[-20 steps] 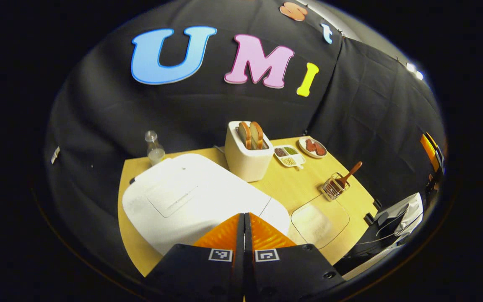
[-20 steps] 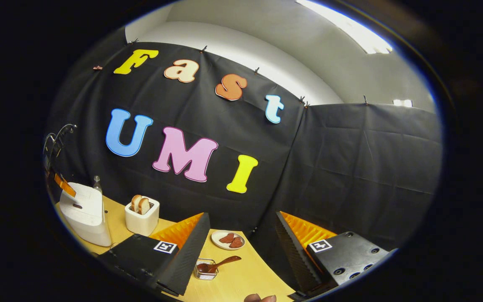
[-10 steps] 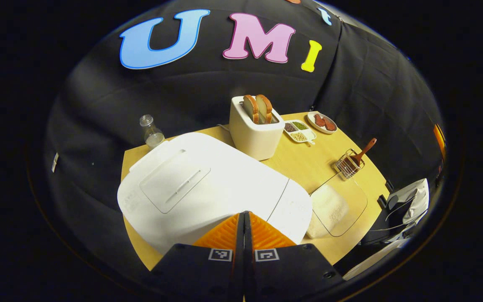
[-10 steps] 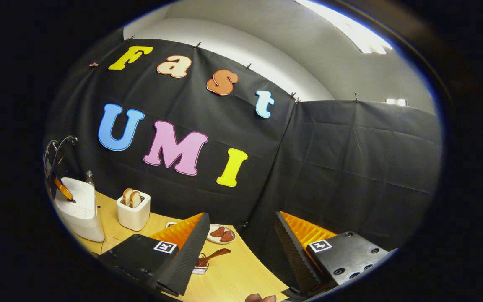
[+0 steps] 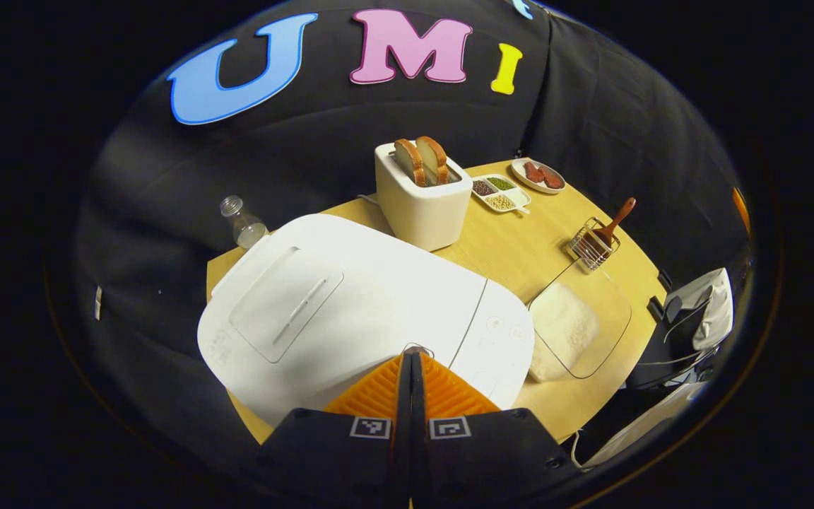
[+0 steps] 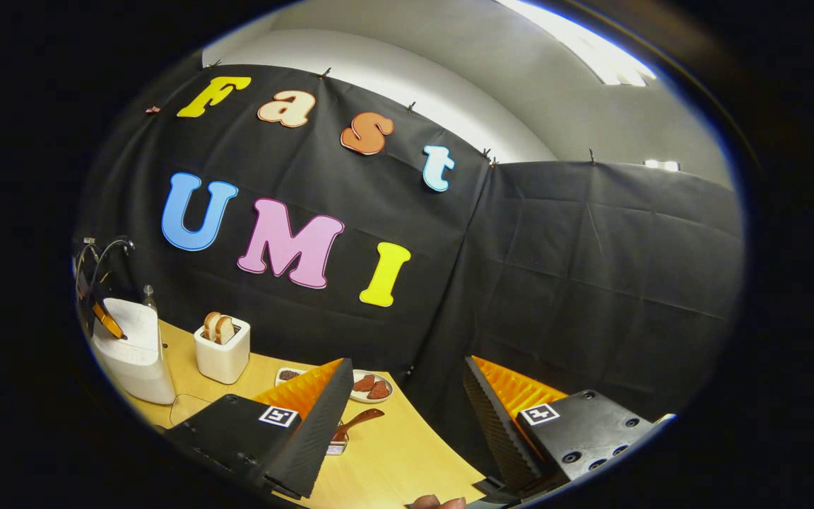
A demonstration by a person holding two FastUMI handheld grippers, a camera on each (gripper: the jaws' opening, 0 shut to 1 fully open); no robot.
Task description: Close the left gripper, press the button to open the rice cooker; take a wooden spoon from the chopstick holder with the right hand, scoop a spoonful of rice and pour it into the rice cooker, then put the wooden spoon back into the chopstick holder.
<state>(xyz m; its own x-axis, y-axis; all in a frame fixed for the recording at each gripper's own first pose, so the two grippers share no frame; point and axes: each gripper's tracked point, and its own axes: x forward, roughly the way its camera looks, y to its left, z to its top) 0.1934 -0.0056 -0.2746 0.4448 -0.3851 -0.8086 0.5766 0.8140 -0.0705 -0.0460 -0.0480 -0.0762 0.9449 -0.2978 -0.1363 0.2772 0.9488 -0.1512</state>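
Jaws, left gripper (image 5: 410, 360): together, fingers meeting with nothing between them.
Jaws, right gripper (image 6: 407, 396): wide apart, holding nothing.
Left gripper position: tips at the front edge of the rice cooker (image 5: 350, 297) lid, at the small oval button (image 5: 417, 348); contact with the button cannot be confirmed.
Rice cooker: white, lid down, on the wooden table (image 5: 513, 247), just ahead of the left jaws. In the right gripper view the rice cooker (image 6: 131, 353) stands far left, with the left gripper (image 6: 107, 320) on its top.
Rice: white heap in a clear glass dish (image 5: 576, 325), just right of the cooker.
Chopstick holder (image 5: 592, 244): wire basket beyond the dish, well apart from the left jaws.
Wooden spoon (image 5: 615, 219): standing tilted in the holder, handle up and to the right. In the right gripper view the wooden spoon (image 6: 357, 422) lies just beside the left finger, below the open jaws and not between them.
Other items: toaster (image 5: 421, 194) with two bread slices, divided tray (image 5: 500, 193), small plate (image 5: 538, 174), bottle (image 5: 241, 220).
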